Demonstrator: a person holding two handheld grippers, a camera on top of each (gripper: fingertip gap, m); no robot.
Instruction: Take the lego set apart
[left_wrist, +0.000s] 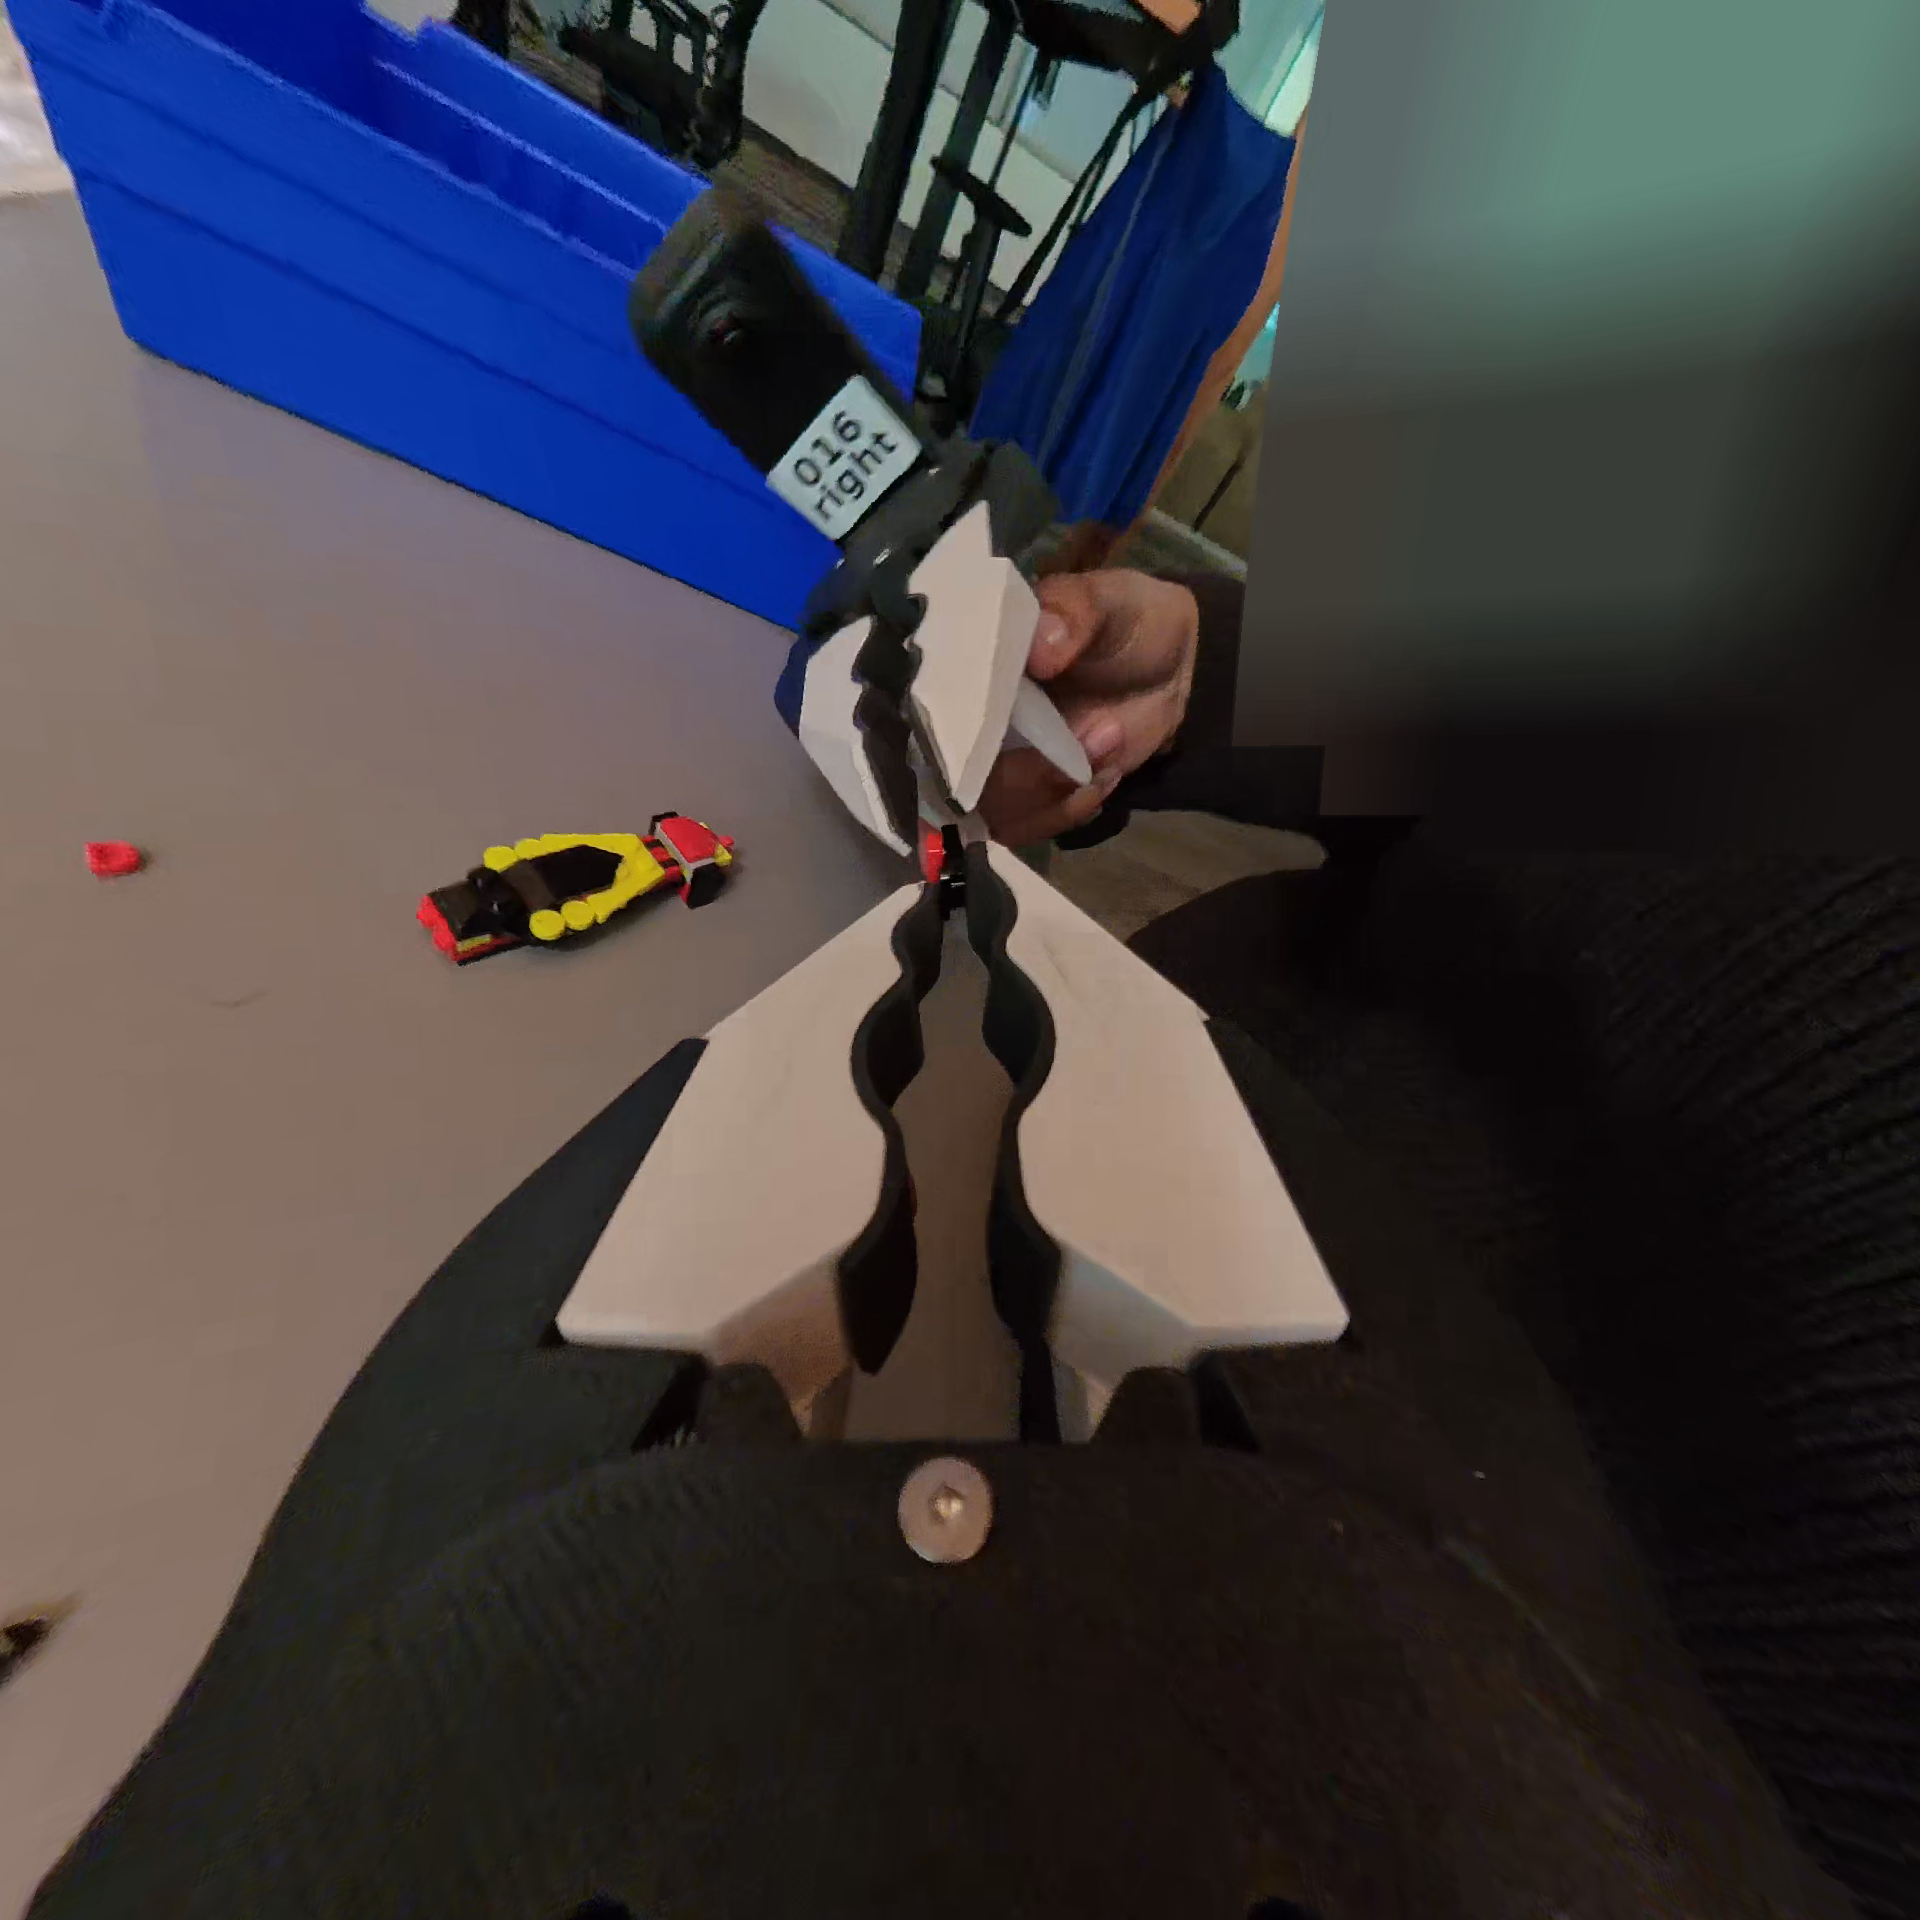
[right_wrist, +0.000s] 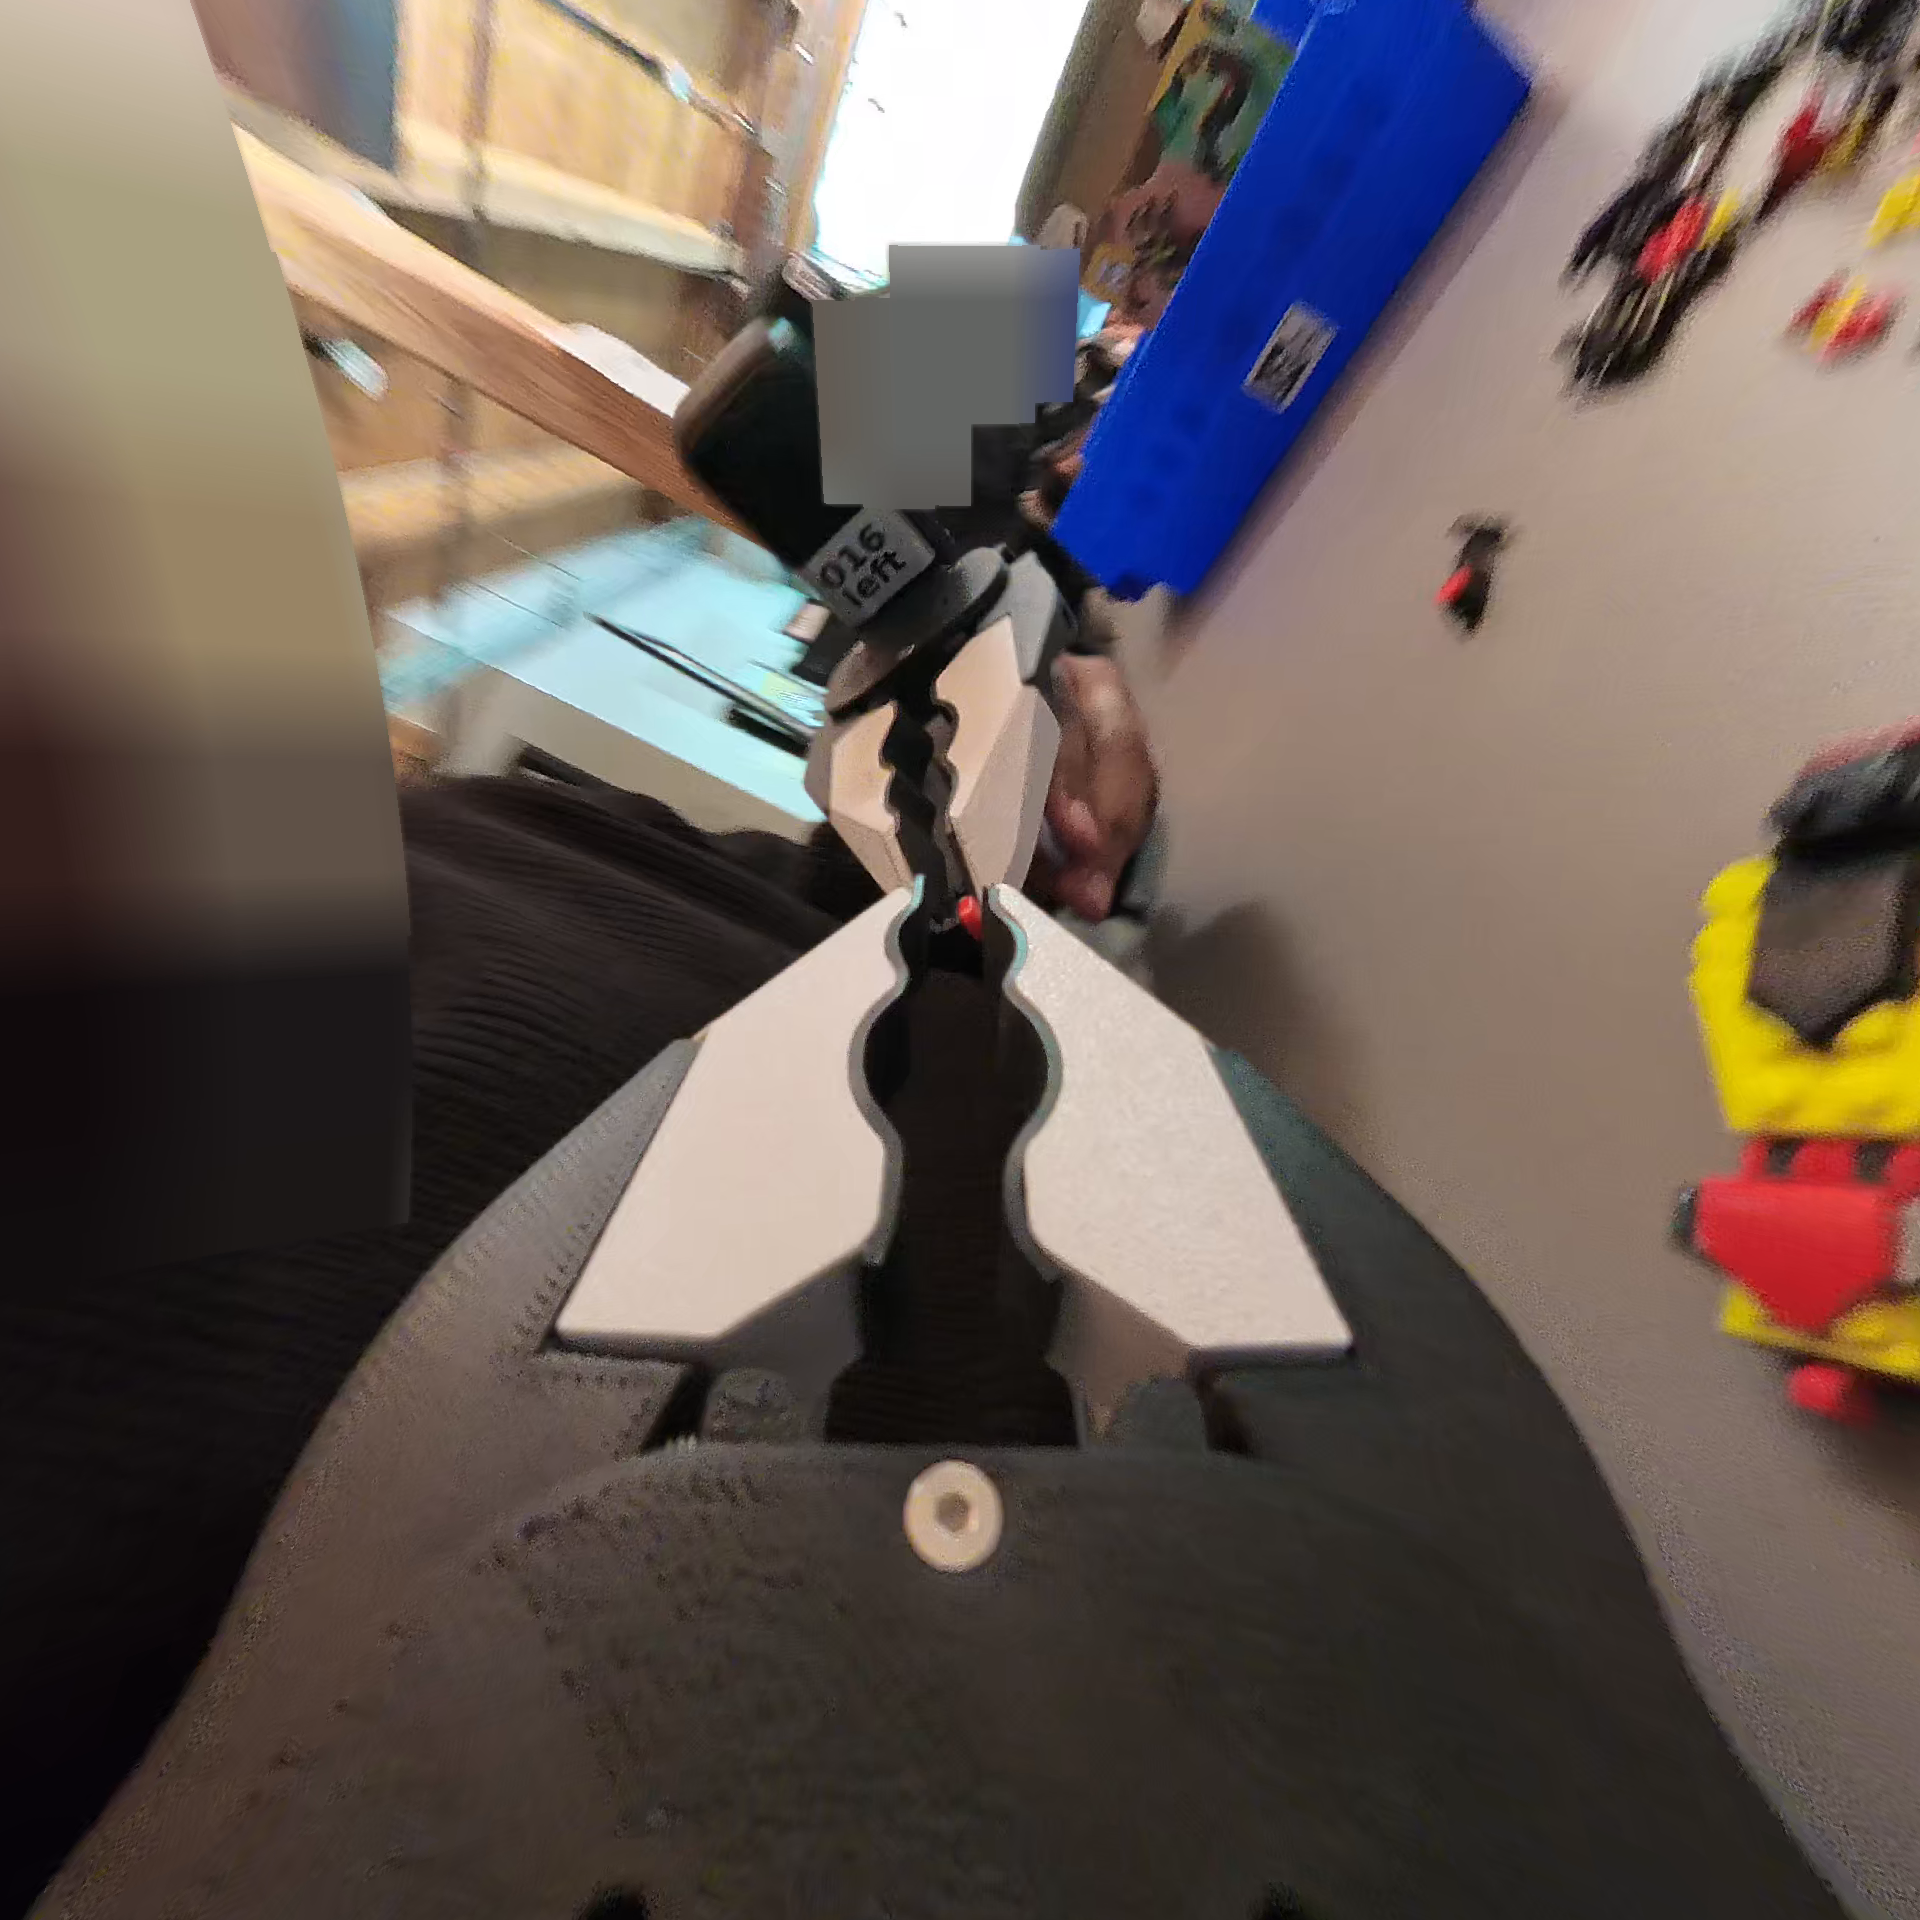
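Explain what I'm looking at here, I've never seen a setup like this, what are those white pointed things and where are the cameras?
There is no robot arm. A person holds two hand tools, each with a two-finger gripper and a camera looking along its fingers. One picture comes from the left gripper, the other from the right gripper; each also shows the other tool facing it. The white pointed shapes are the fingers. Tip to tip, both grippers pinch one small red and black lego piece, apparently to pull it apart. On the grey table lie a yellow, red and black lego model, a loose red piece and a blue bin. The right view shows more blurred lego parts.
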